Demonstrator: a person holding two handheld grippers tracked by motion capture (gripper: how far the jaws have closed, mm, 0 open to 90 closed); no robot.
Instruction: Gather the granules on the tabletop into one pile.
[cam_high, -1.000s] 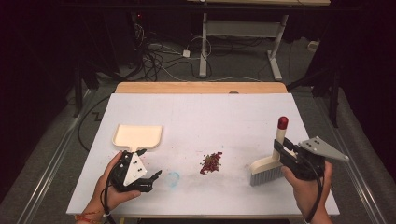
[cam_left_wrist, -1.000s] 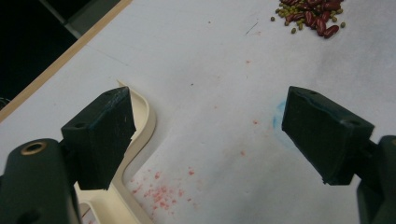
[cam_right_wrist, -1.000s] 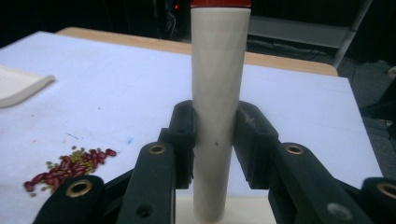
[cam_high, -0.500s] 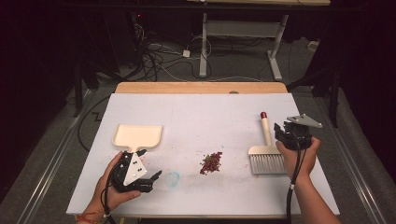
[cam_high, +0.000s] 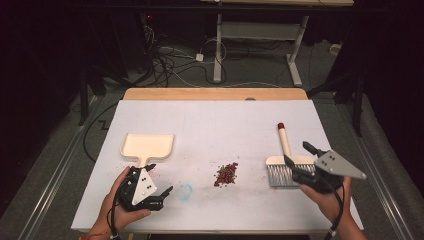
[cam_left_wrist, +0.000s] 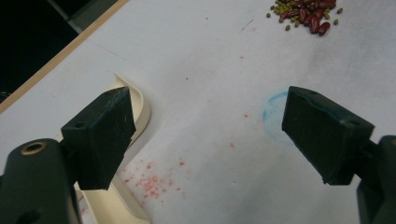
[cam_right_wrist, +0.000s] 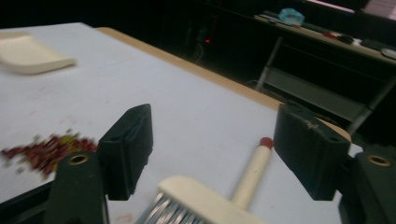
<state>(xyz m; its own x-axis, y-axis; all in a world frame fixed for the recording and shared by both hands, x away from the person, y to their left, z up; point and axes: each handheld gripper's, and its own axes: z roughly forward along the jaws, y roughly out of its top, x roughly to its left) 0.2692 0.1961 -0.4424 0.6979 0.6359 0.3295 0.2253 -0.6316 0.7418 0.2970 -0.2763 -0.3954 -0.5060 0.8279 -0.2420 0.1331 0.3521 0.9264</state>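
1. The right gripper (cam_high: 296, 161) has its jaws spread wide with nothing between them. It sits just at the near side of the cream-backed hand brush with grey bristles and a red-tipped handle (cam_high: 283, 161), whose head lies flat on the white table top (cam_high: 220, 125) between and just ahead of the open jaws.
2. The left gripper (cam_high: 160, 180) is likewise wide open and holds nothing. The cream plastic dustpan (cam_high: 147, 146) lies just beyond it, its handle right beside the left-hand jaw in the left gripper view, though I cannot tell if they touch.
3. The small heap of red and green beans (cam_high: 226, 174) sits loose on the table between the two grippers, well clear of both brush and dustpan.
4. A faint blue ring mark (cam_left_wrist: 275, 114) shows on the table just ahead of the left gripper's other jaw.
5. Judging by this, the sweeping has hardly begun: neither tool is gripped and no beans are in the pan. Grasping brush and pan, sweeping and collecting all remain.
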